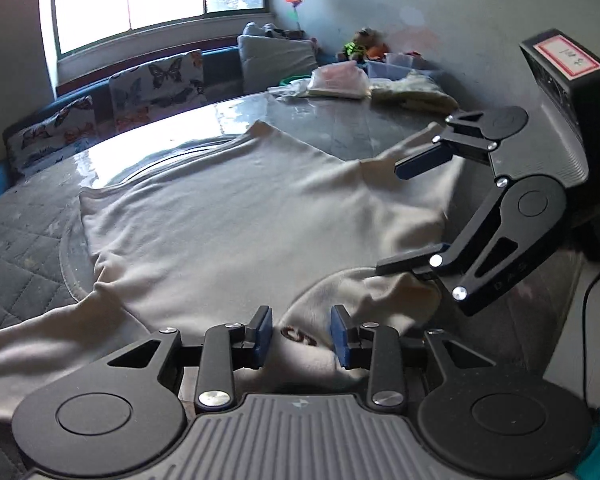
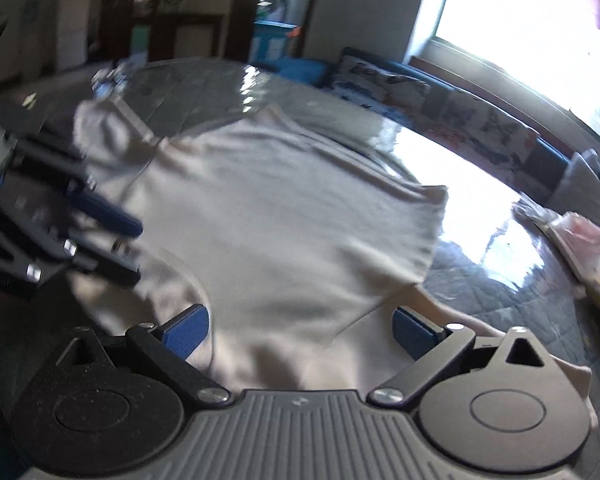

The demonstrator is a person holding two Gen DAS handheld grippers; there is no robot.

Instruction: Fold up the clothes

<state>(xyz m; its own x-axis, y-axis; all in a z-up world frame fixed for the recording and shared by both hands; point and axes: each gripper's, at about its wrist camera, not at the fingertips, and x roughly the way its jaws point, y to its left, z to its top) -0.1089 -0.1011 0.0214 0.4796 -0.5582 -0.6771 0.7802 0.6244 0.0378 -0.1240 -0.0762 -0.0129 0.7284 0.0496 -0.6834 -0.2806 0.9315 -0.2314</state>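
Observation:
A cream long-sleeved sweatshirt (image 1: 236, 216) lies spread on the round table, and it also shows in the right wrist view (image 2: 284, 216). My left gripper (image 1: 300, 338) is open, its blue pads either side of the collar area with a brown logo (image 1: 300, 336). My right gripper (image 1: 416, 212) comes in from the right, open wide over the garment's right shoulder; its lower finger touches the cloth. In the right wrist view my right gripper (image 2: 300, 326) is open above the cloth, and the left gripper (image 2: 100, 236) shows blurred at the left.
The table (image 1: 340, 120) has a glossy cover over quilted cloth. Bagged clothes (image 1: 340, 80) and a folded pale item (image 1: 412, 92) sit at its far edge. Butterfly cushions (image 1: 156, 84) line a bench under the window. A cable (image 1: 588, 320) hangs at the right.

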